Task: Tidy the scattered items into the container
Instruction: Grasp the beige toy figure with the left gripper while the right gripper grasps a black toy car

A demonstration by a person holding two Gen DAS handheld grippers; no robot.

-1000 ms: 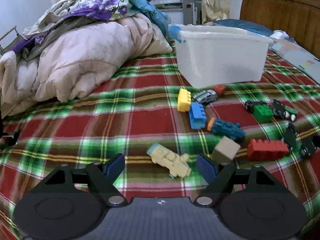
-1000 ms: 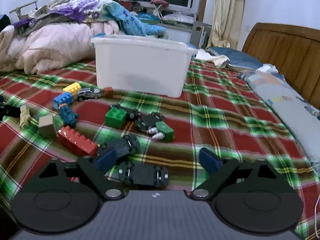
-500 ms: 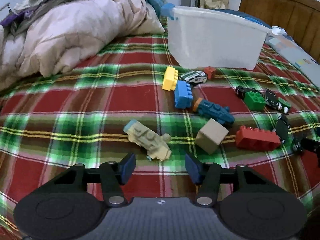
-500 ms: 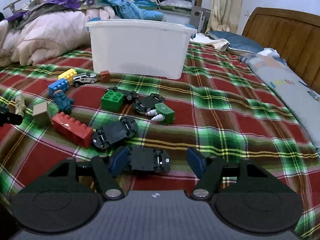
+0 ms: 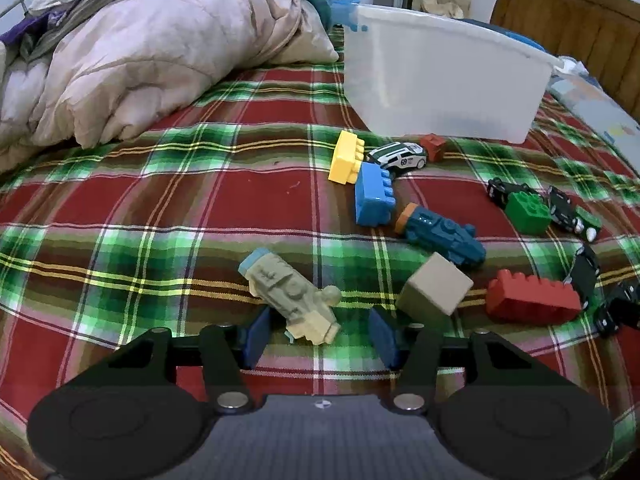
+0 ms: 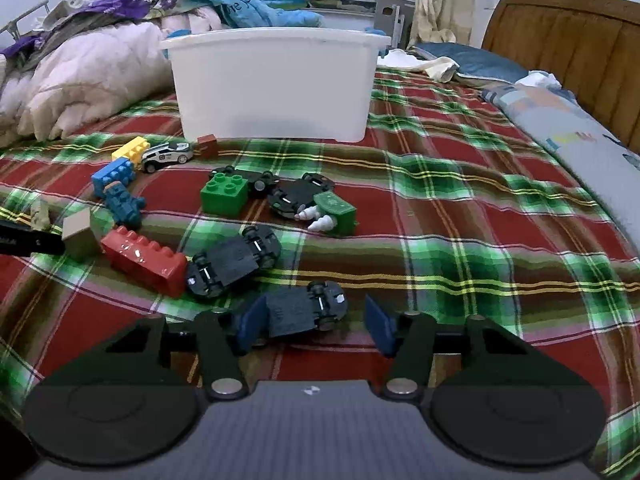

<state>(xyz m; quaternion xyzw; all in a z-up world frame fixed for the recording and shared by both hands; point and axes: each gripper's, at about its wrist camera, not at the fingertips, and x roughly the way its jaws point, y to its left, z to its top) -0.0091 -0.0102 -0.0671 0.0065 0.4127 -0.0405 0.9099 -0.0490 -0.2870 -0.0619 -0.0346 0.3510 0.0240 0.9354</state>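
Left wrist view: left gripper (image 5: 318, 334) jaws apart, just been closing round the beige toy vehicle (image 5: 294, 299), pads not pressing it yet; white bin (image 5: 440, 88) well beyond, w/ blocks & cars scattered in front of it. Right wrist view: right gripper (image 6: 316, 324) jaws also closing, still apart, upturned dark toy car (image 6: 304, 310) between them against the left pad, well short of the bin (image 6: 272, 84).
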